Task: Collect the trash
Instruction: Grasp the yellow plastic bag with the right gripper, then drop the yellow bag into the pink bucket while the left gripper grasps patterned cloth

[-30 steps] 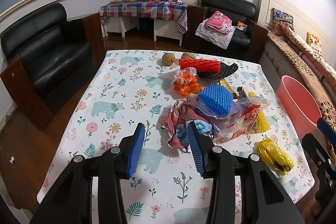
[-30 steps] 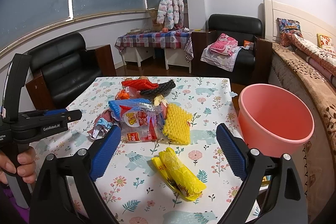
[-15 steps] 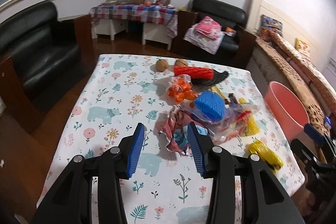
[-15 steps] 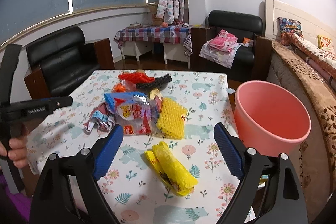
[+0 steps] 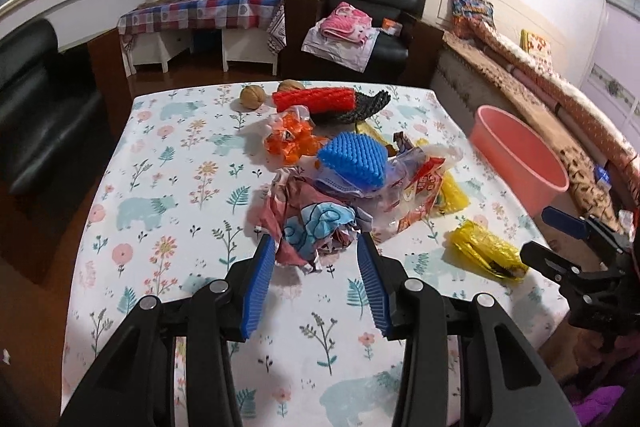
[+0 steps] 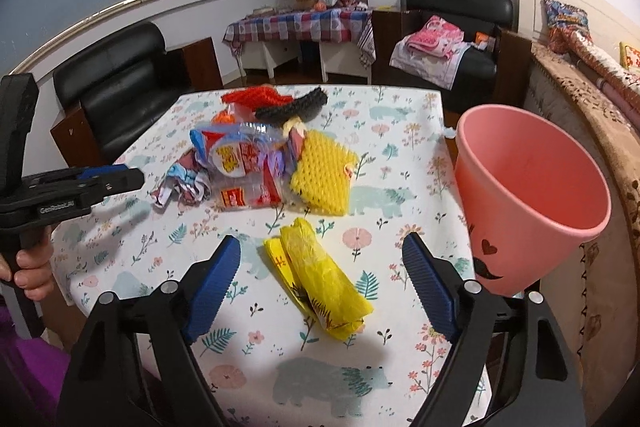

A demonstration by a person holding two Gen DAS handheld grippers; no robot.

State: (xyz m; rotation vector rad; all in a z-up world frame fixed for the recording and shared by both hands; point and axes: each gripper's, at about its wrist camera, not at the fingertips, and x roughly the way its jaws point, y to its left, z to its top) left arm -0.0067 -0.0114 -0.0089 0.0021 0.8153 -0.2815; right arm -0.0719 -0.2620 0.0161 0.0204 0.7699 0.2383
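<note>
In the left wrist view, the left gripper (image 5: 316,263) stands open with a crumpled wrapper (image 5: 316,227) between its jaws, not yet pinched, and the pile of trash (image 5: 360,163) lies uncollected on the table (image 5: 160,187). In the right wrist view, the right gripper (image 6: 320,287) is wide and closing around a yellow bag (image 6: 320,283) on the cloth, and the pink bucket (image 6: 532,195) just beside the table looks empty, so I judge the collecting has hardly begun.

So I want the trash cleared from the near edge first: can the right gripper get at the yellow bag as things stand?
Probably yes. The yellow bag lies alone on the table, nothing on it, between the right gripper's closing jaws, which do not yet touch it.
</note>
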